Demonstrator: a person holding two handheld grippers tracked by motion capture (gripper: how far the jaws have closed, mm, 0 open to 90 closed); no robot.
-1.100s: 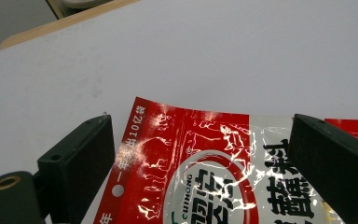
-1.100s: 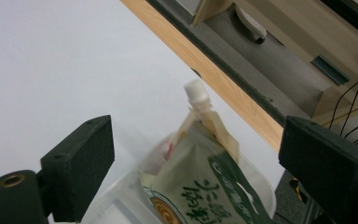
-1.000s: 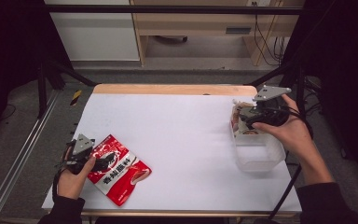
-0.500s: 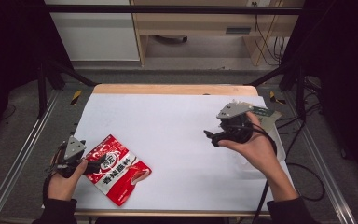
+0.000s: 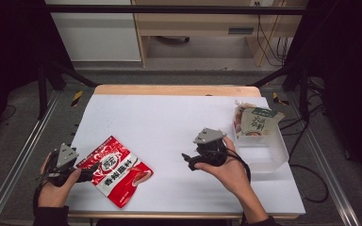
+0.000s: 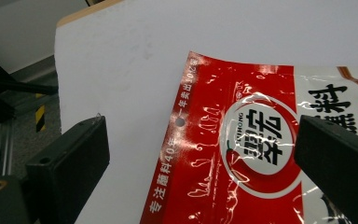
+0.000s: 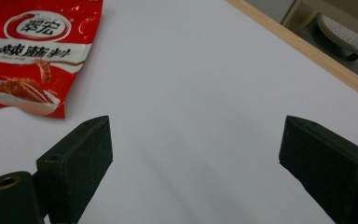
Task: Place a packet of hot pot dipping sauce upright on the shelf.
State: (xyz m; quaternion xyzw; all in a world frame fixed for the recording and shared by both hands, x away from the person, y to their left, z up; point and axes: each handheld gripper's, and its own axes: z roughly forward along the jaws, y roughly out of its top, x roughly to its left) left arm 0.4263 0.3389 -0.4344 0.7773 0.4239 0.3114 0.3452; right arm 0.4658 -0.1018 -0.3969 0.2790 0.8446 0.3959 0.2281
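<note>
A red and white seasoning packet (image 5: 114, 170) lies flat near the table's front left corner. My left gripper (image 5: 88, 172) rests just left of it, open, its jaws straddling the packet's top edge (image 6: 242, 154). My right gripper (image 5: 188, 161) hovers over the middle of the white table, open and holding nothing, and points left toward the packet (image 7: 32, 56). At the right edge a clear plastic bin (image 5: 262, 147) holds a green and white pouch (image 5: 254, 120) leaning upright at its far end.
The white tabletop (image 5: 169, 122) has a wooden far edge (image 5: 174, 89). Metal frame rails run along both sides. A floor with cables lies beyond the right edge.
My right gripper has left the bin, without the pouch, and moved left to the table's middle. The left gripper slid slightly left, to the packet's edge.
</note>
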